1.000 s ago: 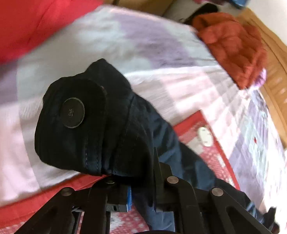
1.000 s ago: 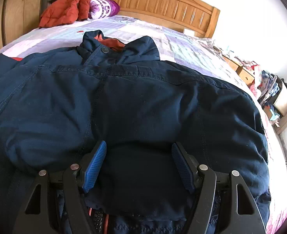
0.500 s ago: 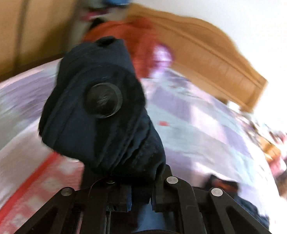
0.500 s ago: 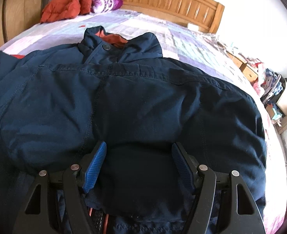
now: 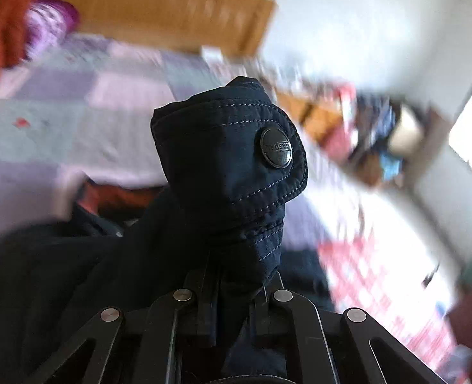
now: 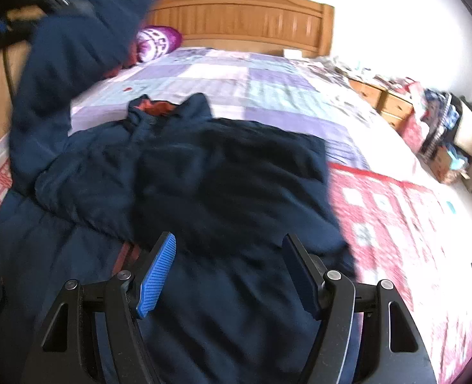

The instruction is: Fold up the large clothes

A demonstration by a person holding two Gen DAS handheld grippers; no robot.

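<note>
Sleeve cuff raised over the jacket body

The left gripper point(image 5: 232, 275) pinches the navy jacket's cuff point(image 5: 232, 160) aloft at the jacket's left side; the right gripper point(image 6: 229, 265), fingers spread and empty, hovers over the jacket point(image 6: 204, 166) on the bed point(image 6: 268, 80).

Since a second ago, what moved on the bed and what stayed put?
The left gripper, shut on the cuff, swung the sleeve up off the bed and over toward the jacket. The right gripper drew back, so the jacket's right side and the quilt now show. Unchanged: the left gripper's hold, the right gripper open over the jacket, the collar toward the headboard.
</note>
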